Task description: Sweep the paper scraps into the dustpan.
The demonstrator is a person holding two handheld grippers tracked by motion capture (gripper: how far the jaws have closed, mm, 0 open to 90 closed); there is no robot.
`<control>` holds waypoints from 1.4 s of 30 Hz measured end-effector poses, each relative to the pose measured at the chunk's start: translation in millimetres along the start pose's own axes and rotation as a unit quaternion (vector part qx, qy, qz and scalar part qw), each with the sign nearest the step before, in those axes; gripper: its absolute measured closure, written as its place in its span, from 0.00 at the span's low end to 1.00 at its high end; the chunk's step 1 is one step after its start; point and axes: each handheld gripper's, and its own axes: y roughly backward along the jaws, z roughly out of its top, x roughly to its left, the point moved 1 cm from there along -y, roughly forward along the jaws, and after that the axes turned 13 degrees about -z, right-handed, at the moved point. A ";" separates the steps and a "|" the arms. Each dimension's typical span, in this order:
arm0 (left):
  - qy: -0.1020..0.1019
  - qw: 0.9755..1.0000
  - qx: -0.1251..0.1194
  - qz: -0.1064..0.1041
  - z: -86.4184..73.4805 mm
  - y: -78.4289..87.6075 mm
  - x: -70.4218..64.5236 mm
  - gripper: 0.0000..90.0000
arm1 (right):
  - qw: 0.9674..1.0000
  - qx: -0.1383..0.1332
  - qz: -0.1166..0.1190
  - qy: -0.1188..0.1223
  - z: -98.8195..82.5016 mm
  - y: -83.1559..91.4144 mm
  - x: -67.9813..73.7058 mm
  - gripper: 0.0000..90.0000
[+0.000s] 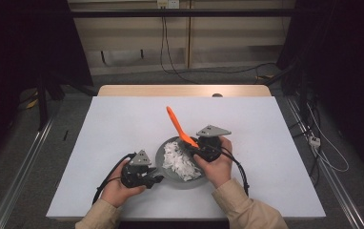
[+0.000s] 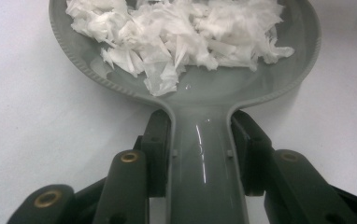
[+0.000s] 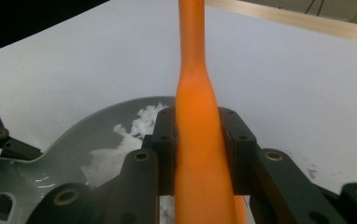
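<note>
White-topped table [image 1: 123, 124] fills the lower centre, its wooden far edge [image 1: 185, 90] showing above; grey floor [image 1: 23, 157] either side; beige wall panels [image 1: 227, 33] at top centre, cables [image 1: 170, 52] hanging down; dark curtains [image 1: 23, 38] upper left and right.

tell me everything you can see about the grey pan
The grey pan is round and shallow, with a smooth, glossy, plastic-looking surface, a finely ridged rim and a flat handle. It sits upright on the white table, near the front edge. White paper shreds fill much of its bowl. The left gripper is clamped on its handle from both sides. The right gripper holds an orange tool over its right side.
</note>
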 end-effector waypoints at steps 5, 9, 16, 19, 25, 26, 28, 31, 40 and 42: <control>-0.001 1.000 -0.006 -0.007 -0.4 0.2 0.9 0.70 | 1.000 -0.012 0.000 -0.028 1.4 5.0 -14.4 0.79; -0.002 1.000 -0.011 -0.006 -1.3 2.7 0.9 0.70 | 0.999 -0.013 0.003 -0.045 2.7 7.6 -23.4 0.79; 0.002 1.000 -0.011 0.003 -4.7 10.1 4.8 0.70 | 0.999 -0.002 -0.004 -0.052 -0.7 7.2 -33.5 0.79; 0.002 1.000 -0.010 0.002 -6.3 15.2 5.3 0.70 | 0.999 0.005 -0.006 -0.049 -3.2 6.0 -37.4 0.79; -0.003 1.000 -0.013 0.001 -7.9 22.7 4.5 0.70 | 0.998 0.023 0.011 -0.062 -9.6 -0.2 -42.1 0.79; -0.005 1.000 -0.010 0.006 -7.1 22.6 4.4 0.70 | 0.998 0.025 0.009 -0.060 -9.6 -0.6 -41.4 0.79; -0.009 1.000 -0.007 0.005 -5.5 19.7 5.1 0.70 | 0.998 0.028 0.013 -0.056 -9.9 -1.3 -40.3 0.79; -0.010 1.000 -0.004 -0.005 -2.2 11.7 7.4 0.70 | 0.998 0.035 0.005 -0.046 -11.0 -2.4 -38.9 0.79; 0.000 1.000 0.013 0.002 -3.3 13.4 7.1 0.70 | 0.998 0.019 -0.013 -0.056 -5.8 7.9 -51.4 0.79; -0.002 1.000 0.009 -0.001 -4.1 17.1 7.2 0.70 | 0.998 0.015 -0.024 -0.058 -6.2 8.7 -55.2 0.79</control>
